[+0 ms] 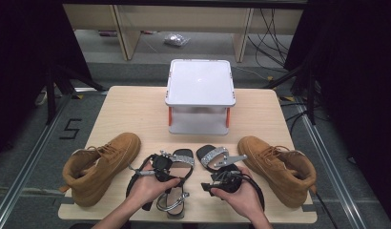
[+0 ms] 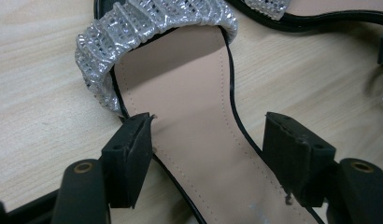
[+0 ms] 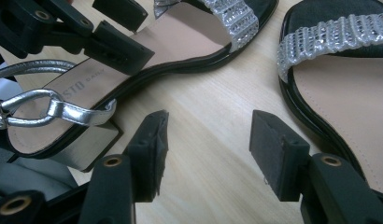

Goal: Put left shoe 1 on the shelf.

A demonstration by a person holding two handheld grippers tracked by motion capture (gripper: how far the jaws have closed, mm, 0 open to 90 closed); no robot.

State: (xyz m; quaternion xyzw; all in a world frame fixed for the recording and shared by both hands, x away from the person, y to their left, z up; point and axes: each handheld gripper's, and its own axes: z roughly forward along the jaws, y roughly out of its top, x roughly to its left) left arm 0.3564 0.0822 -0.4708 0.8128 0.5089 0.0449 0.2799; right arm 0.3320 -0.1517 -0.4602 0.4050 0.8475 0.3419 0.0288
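Observation:
Two black sandals with silver straps lie side by side at the table's front. My left gripper (image 1: 167, 161) is over the left sandal (image 1: 177, 193). In the left gripper view this gripper (image 2: 213, 154) is open, its jaws straddling the narrow waist of the sandal's pink insole (image 2: 180, 79), just behind the glittery toe strap (image 2: 133, 28). My right gripper (image 1: 217, 175) hovers by the right sandal (image 1: 213, 156). In its own view the right gripper (image 3: 210, 140) is open over bare wood between the left sandal (image 3: 87, 88) and the right sandal (image 3: 339, 93), holding nothing.
A tan boot (image 1: 103, 164) stands at the front left and its mate (image 1: 274, 162) at the front right, flanking the sandals. A white two-level stand (image 1: 200, 83) sits at the back middle of the wooden table (image 1: 136, 109). The left sandal's silver ankle strap (image 3: 49, 109) lies loose.

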